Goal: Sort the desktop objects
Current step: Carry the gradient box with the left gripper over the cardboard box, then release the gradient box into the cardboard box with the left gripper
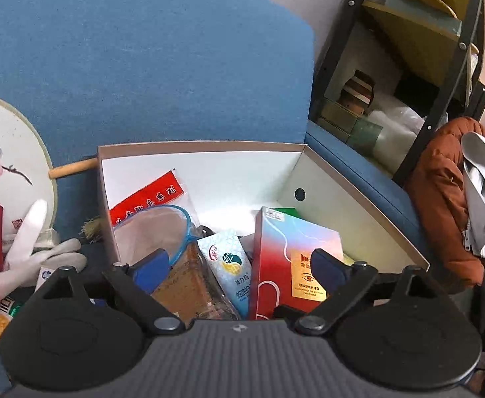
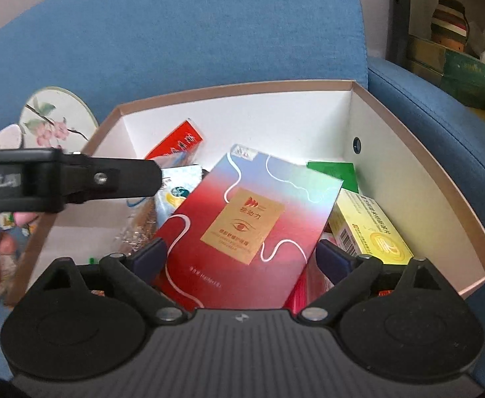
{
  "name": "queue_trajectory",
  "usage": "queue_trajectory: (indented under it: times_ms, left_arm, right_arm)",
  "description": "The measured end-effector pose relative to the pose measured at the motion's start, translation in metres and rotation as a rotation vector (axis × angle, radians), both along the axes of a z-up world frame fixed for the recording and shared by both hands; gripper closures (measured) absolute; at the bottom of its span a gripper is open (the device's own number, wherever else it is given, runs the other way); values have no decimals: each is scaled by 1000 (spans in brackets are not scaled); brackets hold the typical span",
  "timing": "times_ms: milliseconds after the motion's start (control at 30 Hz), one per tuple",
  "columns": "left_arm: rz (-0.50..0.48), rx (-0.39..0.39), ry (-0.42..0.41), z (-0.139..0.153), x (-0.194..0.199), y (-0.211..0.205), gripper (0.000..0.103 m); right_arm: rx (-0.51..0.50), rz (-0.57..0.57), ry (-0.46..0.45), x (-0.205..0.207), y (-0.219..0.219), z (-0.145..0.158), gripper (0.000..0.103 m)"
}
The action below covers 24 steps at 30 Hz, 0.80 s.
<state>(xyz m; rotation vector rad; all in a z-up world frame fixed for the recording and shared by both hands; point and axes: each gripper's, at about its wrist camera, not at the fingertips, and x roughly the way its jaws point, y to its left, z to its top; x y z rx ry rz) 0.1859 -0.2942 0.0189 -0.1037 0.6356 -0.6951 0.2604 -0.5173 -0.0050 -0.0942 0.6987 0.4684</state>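
Observation:
An open cardboard box [image 1: 358, 185] [image 2: 408, 139] with white walls holds the sorted items. A red holographic carton [image 1: 285, 258] [image 2: 242, 219] leans on the pile. Beside it are a blue-white tube [image 1: 229, 265], a red-labelled clear bag [image 1: 146, 195] [image 2: 176, 142], a brown packet [image 1: 186, 285], a yellow box [image 2: 371, 229] and a green box [image 2: 335, 169]. My left gripper [image 1: 240, 270] hangs open over the tube and the carton's edge. My right gripper [image 2: 242, 258] is open, its pads flanking the carton's near end without pressing it. One left gripper finger [image 2: 126, 179] reaches in from the left.
A round blossom-painted fan [image 1: 7, 165] [image 2: 56, 116] leans left of the box, against a blue partition [image 1: 143, 49]. A white-gloved hand [image 1: 33, 248] is at the left. A black shelf rack [image 1: 408, 66] and a brown jacket [image 1: 441, 199] stand to the right.

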Motion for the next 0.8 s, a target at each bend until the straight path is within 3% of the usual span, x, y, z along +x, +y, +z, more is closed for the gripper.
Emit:
queue_trajectory:
  times_ms: [333,567,800]
  left_arm:
    - [8,45,-51,13,-18,19,8]
    - [24,58,-63,25,-37,44,8]
    - [81,37,-52,30,-68,104,7]
  right_arm:
    - [29,-30,-68,-20,4,18,5]
    - [-6,50,-152,-58,25,45,5]
    - [2,147,-118,-93,53,58,5]
